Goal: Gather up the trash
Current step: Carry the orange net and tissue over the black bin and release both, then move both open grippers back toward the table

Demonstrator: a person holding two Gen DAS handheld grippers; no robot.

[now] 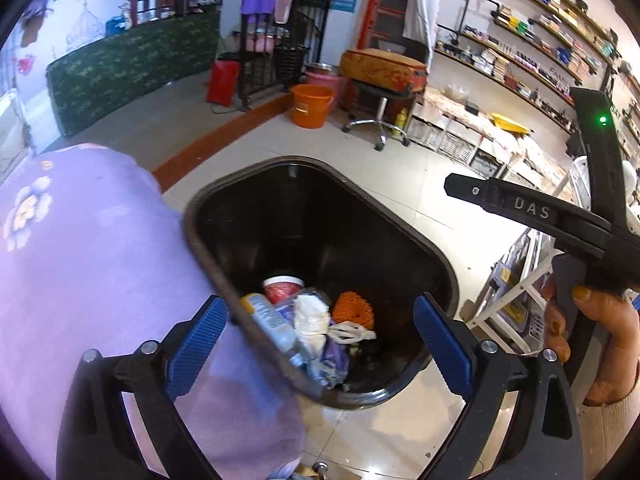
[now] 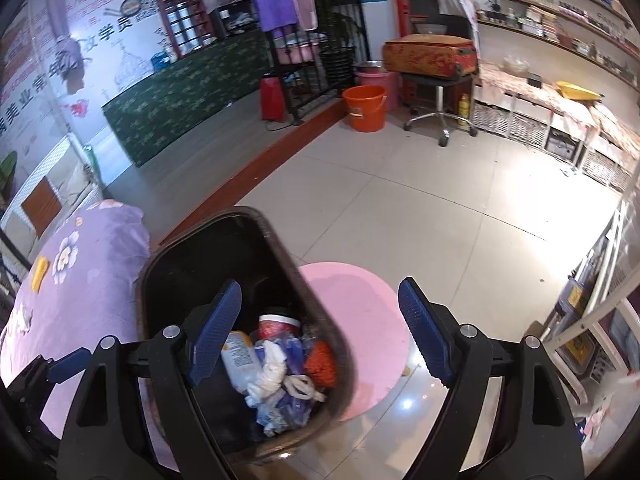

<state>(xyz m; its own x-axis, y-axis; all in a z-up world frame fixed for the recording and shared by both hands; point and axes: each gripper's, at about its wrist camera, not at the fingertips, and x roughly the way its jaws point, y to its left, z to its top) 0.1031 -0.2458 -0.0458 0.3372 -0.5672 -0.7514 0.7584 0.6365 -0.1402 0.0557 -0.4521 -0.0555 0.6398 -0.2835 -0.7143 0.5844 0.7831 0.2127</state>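
Observation:
A black trash bin (image 1: 404, 232) stands on the tiled floor beside a purple-covered bed; it also shows in the right wrist view (image 2: 192, 256). It holds a plastic bottle (image 1: 270, 322), a red cup (image 1: 282, 288), white crumpled paper (image 1: 310, 322), an orange net (image 1: 354, 308) and purple wrappers. My left gripper (image 1: 320, 340) is open and empty above the bin's near rim. My right gripper (image 2: 320, 332) is open and empty above the bin. The right gripper's body (image 1: 560, 216) shows in the left wrist view, held by a hand. A yellow item (image 2: 39, 274) and white scraps (image 2: 22, 318) lie on the bed.
The purple floral bed cover (image 1: 80, 264) lies left of the bin. A pink round mat (image 2: 360, 320) lies right of the bin. An orange bucket (image 2: 365, 108), a stool with a case (image 2: 430, 60), shelving (image 2: 560, 120) and a white rack (image 2: 592, 320) stand around the tiled floor.

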